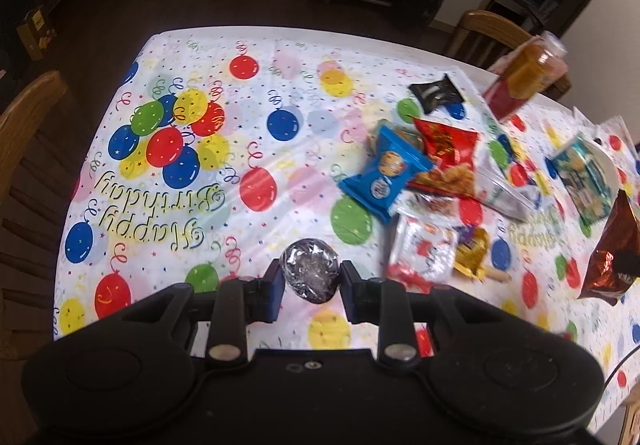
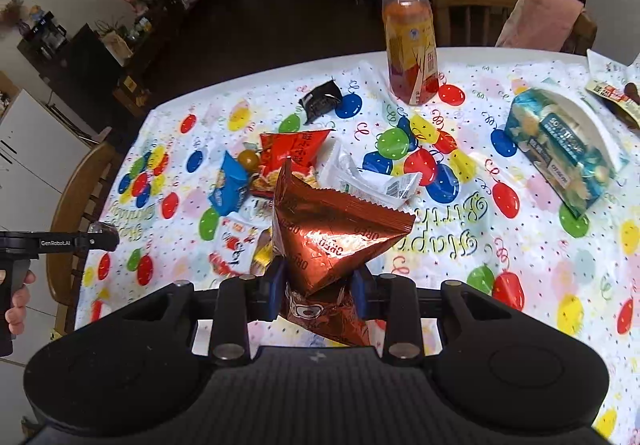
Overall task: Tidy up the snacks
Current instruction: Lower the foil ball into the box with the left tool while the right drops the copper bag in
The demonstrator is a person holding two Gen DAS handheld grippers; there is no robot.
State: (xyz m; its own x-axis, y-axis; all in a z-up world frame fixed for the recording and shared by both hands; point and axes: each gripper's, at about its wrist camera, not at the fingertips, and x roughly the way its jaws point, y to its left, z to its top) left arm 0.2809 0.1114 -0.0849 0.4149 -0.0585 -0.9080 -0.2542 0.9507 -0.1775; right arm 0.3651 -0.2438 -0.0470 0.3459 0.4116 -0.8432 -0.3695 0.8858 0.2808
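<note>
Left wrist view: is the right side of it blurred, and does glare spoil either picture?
Left wrist view: the juice bottle and snack pile at the right are smeared, while the foil-wrapped ball in the left gripper is sharp; window sheen streaks the tablecloth. Right wrist view: sharper overall, strong glare on the copper bag in the right gripper; the fisheye bends the table edge.

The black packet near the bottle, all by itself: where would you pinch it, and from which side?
Judging by its pose, the black packet lies flat and apart from the pile, with the bottle to its right. I would come from above and close the fingers across its puffed middle, narrow way. The crimped ends are flatter and might slip. Both grippers are full now, so one must unload first.
</note>
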